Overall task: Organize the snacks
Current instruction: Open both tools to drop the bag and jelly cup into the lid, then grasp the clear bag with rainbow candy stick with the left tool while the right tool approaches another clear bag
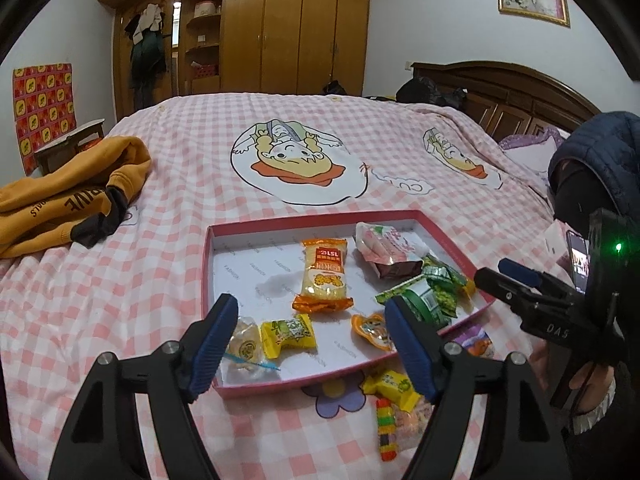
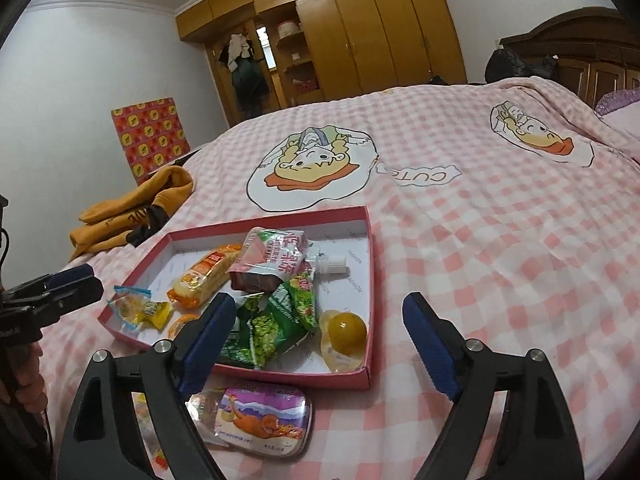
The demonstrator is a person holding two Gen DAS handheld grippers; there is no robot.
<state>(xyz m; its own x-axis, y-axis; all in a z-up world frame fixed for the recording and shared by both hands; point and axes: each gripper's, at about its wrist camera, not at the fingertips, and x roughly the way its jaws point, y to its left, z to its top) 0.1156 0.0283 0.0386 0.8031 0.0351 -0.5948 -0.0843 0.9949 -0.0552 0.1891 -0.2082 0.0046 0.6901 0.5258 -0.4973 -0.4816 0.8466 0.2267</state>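
A shallow pink box (image 1: 256, 226) (image 2: 362, 378) lies on the checked bed cover, holding several snacks: an orange cracker pack (image 1: 324, 278) (image 2: 208, 276), a pink spouted pouch (image 1: 380, 246) (image 2: 276, 260), green packets (image 1: 436, 292) (image 2: 272, 328), a yellow candy (image 1: 288, 332) and a jelly cup (image 2: 346, 338). Outside the box's near edge lie a yellow candy (image 1: 394, 386), a colourful candy strip (image 1: 387, 428) and a flat purple pack (image 2: 260, 420). My left gripper (image 1: 310, 346) hovers open over the box's near edge. My right gripper (image 2: 320, 346) is open above the box's near corner, empty.
An orange sweatshirt (image 1: 68, 196) (image 2: 132, 210) lies on the bed to the left. A wooden headboard (image 1: 508, 92) and a wardrobe (image 1: 280, 28) stand behind. A person's hand (image 1: 588, 388) holds the right gripper's handle. Bare bedding stretches right of the box.
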